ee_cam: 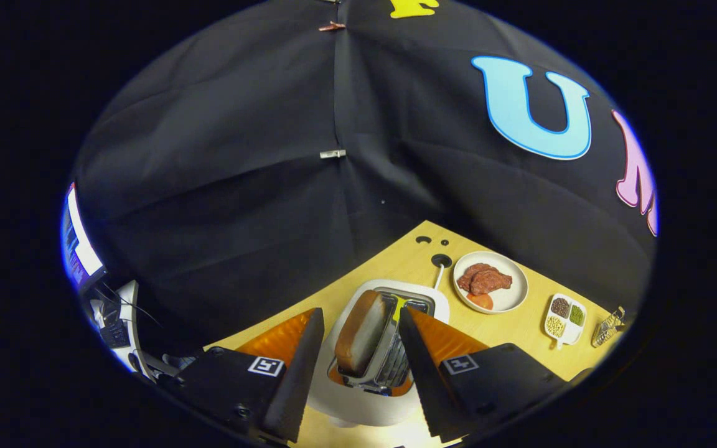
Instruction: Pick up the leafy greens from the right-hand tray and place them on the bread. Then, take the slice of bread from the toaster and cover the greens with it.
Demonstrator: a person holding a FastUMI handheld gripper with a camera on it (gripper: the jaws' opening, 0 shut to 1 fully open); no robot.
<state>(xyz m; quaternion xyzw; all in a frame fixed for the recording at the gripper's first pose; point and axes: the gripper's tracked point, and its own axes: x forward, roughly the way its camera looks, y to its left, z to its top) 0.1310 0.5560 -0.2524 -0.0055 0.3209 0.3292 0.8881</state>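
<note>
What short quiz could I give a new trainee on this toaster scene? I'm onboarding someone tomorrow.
1. True or false: the claw is clamped on the brown bread slice.
2. What stands in the white toaster's slot, between the open fingers?
3. Which lies nearest the toaster? A) round white plate of reddish meat slices B) small white divided dish of beans C) metal grater

Key:
1. False; the fingers stand apart on either side of the slice, and neither appears to press on it.
2. The brown bread slice, upright in the slot.
3. A.
</note>
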